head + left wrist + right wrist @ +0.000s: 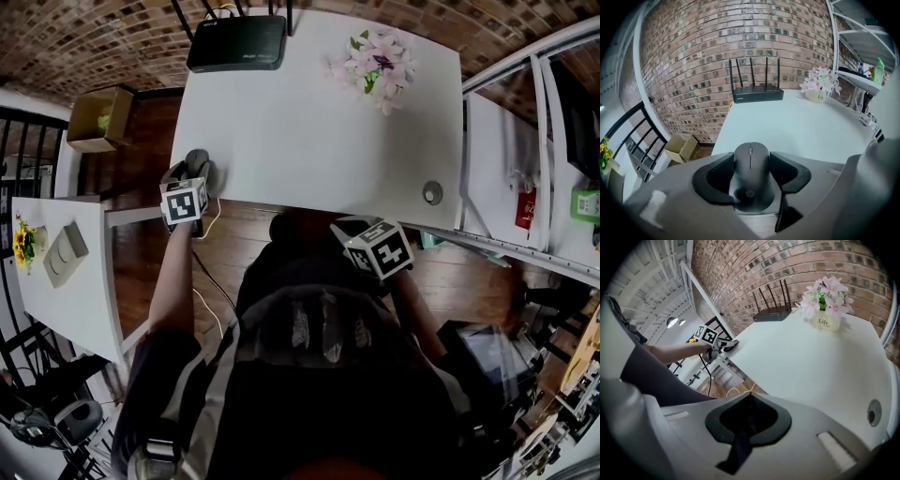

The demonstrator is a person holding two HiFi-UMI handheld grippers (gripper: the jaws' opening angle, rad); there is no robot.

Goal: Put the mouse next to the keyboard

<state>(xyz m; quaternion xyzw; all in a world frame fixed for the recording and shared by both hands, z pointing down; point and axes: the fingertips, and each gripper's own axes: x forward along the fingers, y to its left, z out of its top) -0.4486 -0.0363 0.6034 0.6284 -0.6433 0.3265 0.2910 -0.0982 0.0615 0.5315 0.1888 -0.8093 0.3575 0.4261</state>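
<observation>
Left gripper view: left tool clamped on the mouse, at the tabletop's near-left corner. Risk: smooth rounded sides, so a slip here likely drops it over the edge to the floor. No keyboard visible, target unclear. Right tool closed, empty. Plenty of bare room toward router and flowers.

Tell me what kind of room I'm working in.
Probably a home office or small studio: a white desk against a brick wall, a router with antennas at the desk's far edge, and shelving alongside.
</observation>
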